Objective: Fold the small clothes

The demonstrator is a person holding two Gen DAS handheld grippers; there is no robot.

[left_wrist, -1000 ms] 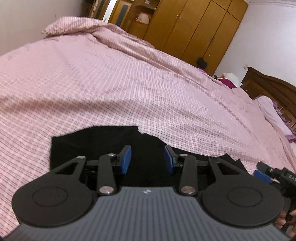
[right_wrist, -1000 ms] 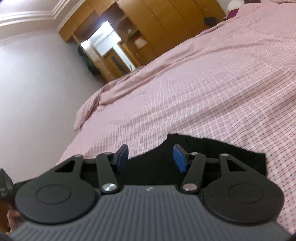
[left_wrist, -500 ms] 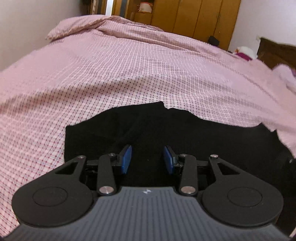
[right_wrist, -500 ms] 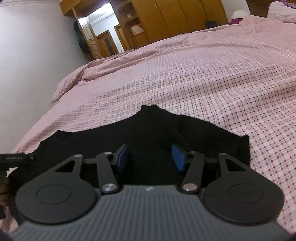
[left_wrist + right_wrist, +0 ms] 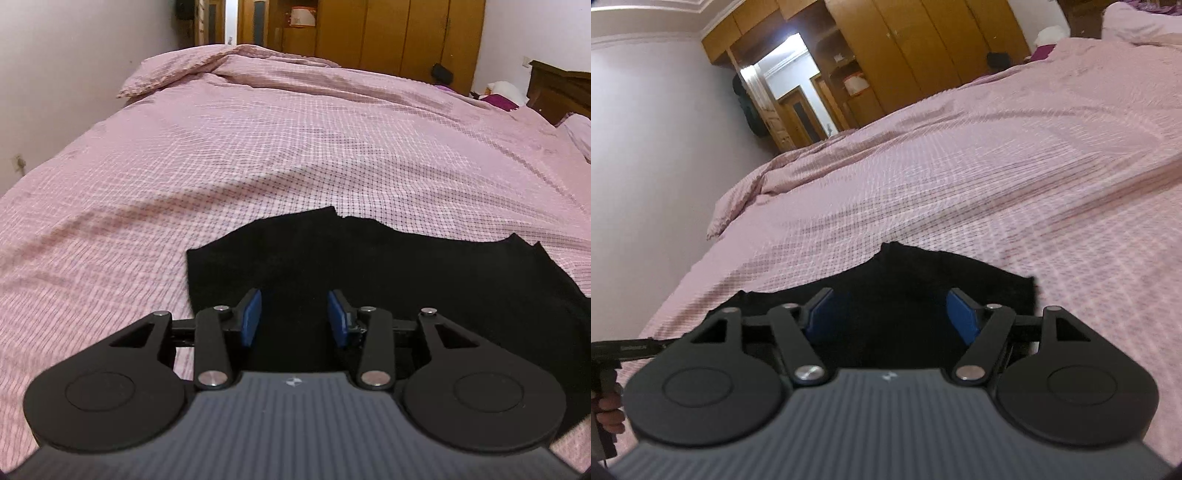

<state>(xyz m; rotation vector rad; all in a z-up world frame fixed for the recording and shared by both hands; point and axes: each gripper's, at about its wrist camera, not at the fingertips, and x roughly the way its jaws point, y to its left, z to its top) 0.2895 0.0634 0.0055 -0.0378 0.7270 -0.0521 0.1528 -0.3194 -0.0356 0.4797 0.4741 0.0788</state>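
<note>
Near the bed's (image 5: 258,147) front edge lies the black garment (image 5: 406,280), flat. Left tool (image 5: 294,318) and right tool (image 5: 892,318) hover over it, jaws apart, empty. Judged light, limp, non-slip (it will sag); best pinched at an outer corner or hem.

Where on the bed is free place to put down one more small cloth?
The pink checked cover lies bare beyond the far edge of the black garment, up to the bunched bedding, and also to the garment's left. Nearest is crowded: left tool and right tool are both open over the garment.
</note>
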